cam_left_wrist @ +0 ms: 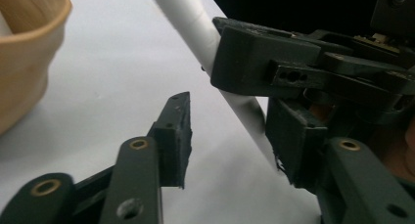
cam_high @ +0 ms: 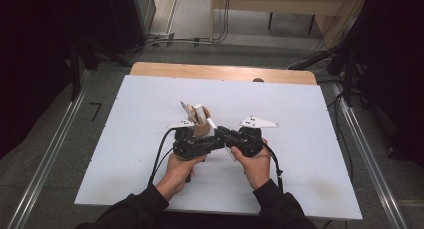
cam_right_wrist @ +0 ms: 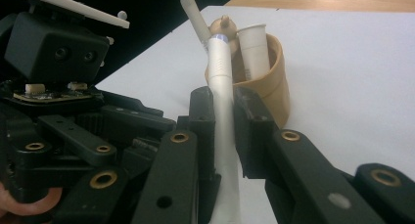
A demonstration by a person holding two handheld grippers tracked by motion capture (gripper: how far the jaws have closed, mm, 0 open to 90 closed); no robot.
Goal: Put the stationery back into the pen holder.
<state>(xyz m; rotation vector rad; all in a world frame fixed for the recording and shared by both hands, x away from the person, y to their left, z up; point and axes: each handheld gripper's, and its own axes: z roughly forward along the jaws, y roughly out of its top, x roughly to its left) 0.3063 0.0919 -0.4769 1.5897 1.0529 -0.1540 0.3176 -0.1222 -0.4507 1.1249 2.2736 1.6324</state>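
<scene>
A white pen [cam_right_wrist: 221, 72] is clamped in my right gripper [cam_right_wrist: 222, 104], which is shut on its barrel; the tip slants up toward a tan cup [cam_right_wrist: 272, 85]. In the high view the pen [cam_high: 210, 122] pokes out beside the cup [cam_high: 202, 127], and both grippers meet near the board's middle, the right gripper [cam_high: 227, 135] facing the left gripper [cam_high: 212, 143]. My left gripper [cam_left_wrist: 230, 136] is open. Its jaws stand on either side of the pen [cam_left_wrist: 244, 111], close to the right jaw, below the other gripper's clamp. The cup [cam_left_wrist: 24, 53] holds several pens and a white tube.
A white board [cam_high: 310, 139] covers the wooden table [cam_high: 220, 70]. A person's hands and dark sleeves come in from the near edge. Cables trail from both grippers. Dark equipment and rails flank the table.
</scene>
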